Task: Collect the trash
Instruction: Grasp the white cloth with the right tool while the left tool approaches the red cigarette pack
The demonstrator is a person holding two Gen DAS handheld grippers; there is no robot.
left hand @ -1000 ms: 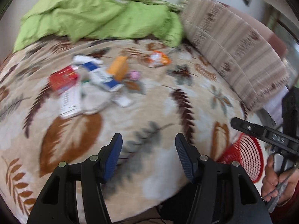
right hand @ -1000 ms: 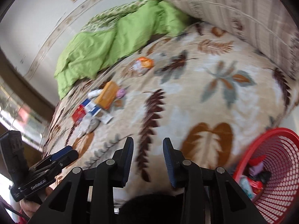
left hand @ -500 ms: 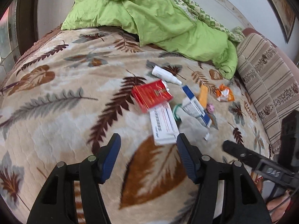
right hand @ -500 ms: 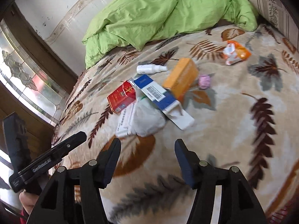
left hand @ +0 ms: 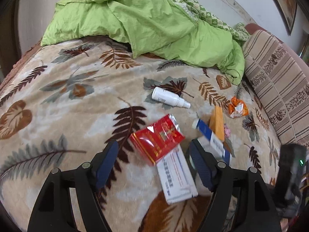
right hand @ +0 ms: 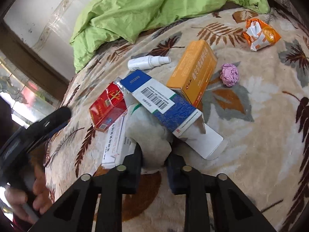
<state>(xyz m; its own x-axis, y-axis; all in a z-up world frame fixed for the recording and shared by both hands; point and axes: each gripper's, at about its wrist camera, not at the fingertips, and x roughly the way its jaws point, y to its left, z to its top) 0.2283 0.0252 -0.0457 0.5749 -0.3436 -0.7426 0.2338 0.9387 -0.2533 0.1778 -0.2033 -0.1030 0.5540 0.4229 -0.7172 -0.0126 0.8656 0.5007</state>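
Observation:
Trash lies in a pile on the leaf-patterned blanket [left hand: 63,119]. My left gripper [left hand: 152,154] hovers over a red packet [left hand: 156,137], which sits between its opening jaws, untouched. A white box [left hand: 175,176] lies under that packet. My right gripper [right hand: 155,157] is closing its jaws on a white crumpled wad [right hand: 150,135], and the pads press its sides. A blue-and-white box [right hand: 164,108] rests over the wad. Nearby are an orange box [right hand: 193,71], a white spray bottle [right hand: 146,61], a pink paper ball [right hand: 229,75] and an orange wrapper [right hand: 260,34].
A green quilt [left hand: 146,19] is bunched at the far side of the bed. A striped cushion [left hand: 278,89] runs along the right. A window [right hand: 23,89] is on the left in the right wrist view, where a hand [right hand: 38,199] holds the left gripper [right hand: 38,129].
Both grippers swung away from the red basket, now out of view, and came in over the pile. The left jaws widened. The right jaws opened, then closed onto the white wad.

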